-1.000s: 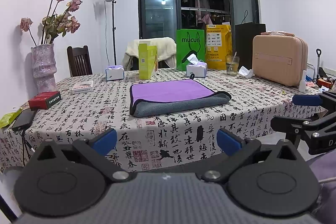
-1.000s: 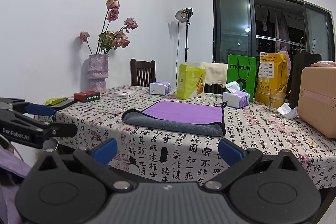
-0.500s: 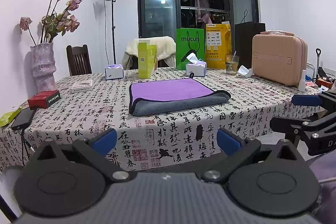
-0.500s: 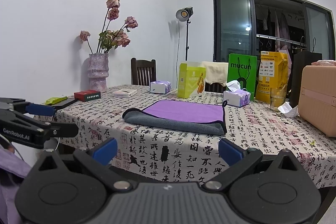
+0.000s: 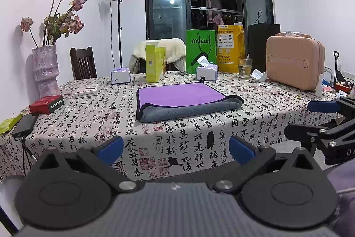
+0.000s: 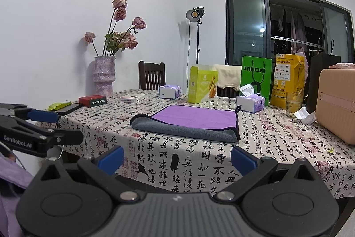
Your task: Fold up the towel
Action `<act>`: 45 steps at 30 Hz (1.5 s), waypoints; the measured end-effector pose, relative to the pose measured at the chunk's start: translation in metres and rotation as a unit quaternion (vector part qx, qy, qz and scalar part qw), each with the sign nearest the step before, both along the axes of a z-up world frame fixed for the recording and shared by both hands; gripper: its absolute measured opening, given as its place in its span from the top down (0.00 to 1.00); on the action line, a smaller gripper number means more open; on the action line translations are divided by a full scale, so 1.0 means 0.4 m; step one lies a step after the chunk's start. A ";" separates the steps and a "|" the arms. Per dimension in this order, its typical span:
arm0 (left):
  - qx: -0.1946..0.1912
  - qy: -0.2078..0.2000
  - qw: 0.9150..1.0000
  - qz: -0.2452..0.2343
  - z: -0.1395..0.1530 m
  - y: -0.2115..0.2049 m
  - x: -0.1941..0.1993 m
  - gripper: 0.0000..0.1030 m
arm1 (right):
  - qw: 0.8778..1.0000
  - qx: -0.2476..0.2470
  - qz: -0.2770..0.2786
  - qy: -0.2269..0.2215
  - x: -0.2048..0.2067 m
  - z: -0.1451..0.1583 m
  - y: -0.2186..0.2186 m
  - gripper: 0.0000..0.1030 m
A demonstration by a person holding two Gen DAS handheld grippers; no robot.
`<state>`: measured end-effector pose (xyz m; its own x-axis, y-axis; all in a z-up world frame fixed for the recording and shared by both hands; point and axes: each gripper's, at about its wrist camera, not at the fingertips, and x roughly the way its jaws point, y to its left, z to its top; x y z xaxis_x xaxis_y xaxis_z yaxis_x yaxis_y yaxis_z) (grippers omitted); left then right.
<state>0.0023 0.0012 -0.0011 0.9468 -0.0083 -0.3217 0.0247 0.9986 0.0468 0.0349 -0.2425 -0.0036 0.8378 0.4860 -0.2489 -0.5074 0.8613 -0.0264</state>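
A purple and grey towel (image 5: 184,101) lies folded flat on the table (image 5: 255,117), grey fold along its near edge; it also shows in the right wrist view (image 6: 190,121). My left gripper (image 5: 175,148) is open and empty, held off the table's near edge, short of the towel. My right gripper (image 6: 176,158) is open and empty, also back from the edge. Each gripper shows at the side of the other's view: the right one (image 5: 319,123), the left one (image 6: 35,126).
On the table stand a vase of dried roses (image 5: 45,71), a red box (image 5: 46,104), a phone (image 5: 24,124), two tissue boxes (image 5: 206,72), a yellow-green carton (image 5: 155,63), a glass (image 5: 244,68) and a pink case (image 5: 295,63). Chairs (image 5: 83,63) stand behind.
Both views have shifted only slightly; the grippers stay open and away from the towel. The towel has not moved.
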 end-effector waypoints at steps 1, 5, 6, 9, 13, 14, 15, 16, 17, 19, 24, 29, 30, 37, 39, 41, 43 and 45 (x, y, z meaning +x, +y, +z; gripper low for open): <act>0.000 0.000 1.000 0.000 0.000 0.000 0.000 0.00 | 1.000 0.000 0.000 0.000 0.000 0.000 0.000 0.00; 0.000 0.001 1.000 0.000 -0.002 0.001 0.001 0.00 | 1.000 0.000 0.000 0.000 0.000 -0.001 0.000 0.00; 0.000 0.001 1.000 0.000 -0.004 0.000 0.001 0.00 | 1.000 0.000 0.001 0.000 0.000 -0.001 0.000 0.00; 0.000 0.000 1.000 0.000 -0.004 0.000 0.001 0.00 | 1.000 0.000 0.001 0.001 0.000 -0.002 0.001 0.00; 0.015 -0.007 1.000 0.009 -0.007 -0.001 0.004 0.00 | 1.000 -0.003 -0.001 -0.002 0.001 -0.006 0.003 0.00; 0.020 -0.008 1.000 0.011 -0.008 -0.001 0.007 0.00 | 1.000 -0.004 -0.004 -0.003 0.002 -0.008 0.004 0.00; 0.024 -0.008 1.000 0.013 -0.010 0.000 0.011 0.00 | 1.000 -0.006 -0.005 -0.004 0.003 -0.012 0.004 0.00; 0.024 -0.007 1.000 0.015 -0.011 0.003 0.019 0.00 | 1.000 -0.010 -0.007 -0.005 0.006 -0.016 0.006 0.00; 0.023 -0.004 1.000 0.018 -0.013 0.006 0.026 0.00 | 1.000 -0.013 -0.010 -0.005 0.011 -0.019 0.007 0.00; 0.024 0.000 0.999 0.024 -0.015 0.011 0.040 0.00 | 1.000 -0.017 -0.011 -0.010 0.022 -0.028 0.008 0.00; 0.017 0.015 1.000 0.021 -0.027 0.021 0.075 0.00 | 1.000 -0.023 -0.015 -0.006 0.059 -0.048 0.011 0.00; 0.006 0.025 0.999 0.020 -0.029 0.026 0.102 0.00 | 1.000 0.004 -0.016 0.023 0.099 -0.051 -0.005 0.00; 0.004 0.027 0.999 0.020 -0.028 0.029 0.107 0.00 | 0.999 0.012 -0.016 0.029 0.106 -0.049 -0.009 0.00; -0.003 0.044 0.999 0.026 -0.027 0.040 0.160 0.00 | 0.999 0.017 -0.031 0.035 0.157 -0.047 -0.024 0.00; -0.004 0.047 0.999 0.027 -0.030 0.041 0.177 0.00 | 0.999 0.015 -0.033 0.037 0.172 -0.046 -0.024 0.00; -0.005 0.050 0.998 0.029 -0.030 0.043 0.199 0.00 | 0.999 0.013 -0.033 0.038 0.191 -0.044 -0.024 0.01; -0.009 0.054 0.998 0.032 -0.031 0.047 0.224 0.00 | 0.999 0.010 -0.033 0.039 0.214 -0.040 -0.023 0.01; -0.012 0.058 0.998 0.034 -0.030 0.051 0.249 0.00 | 0.999 0.007 -0.034 0.040 0.236 -0.036 -0.020 0.02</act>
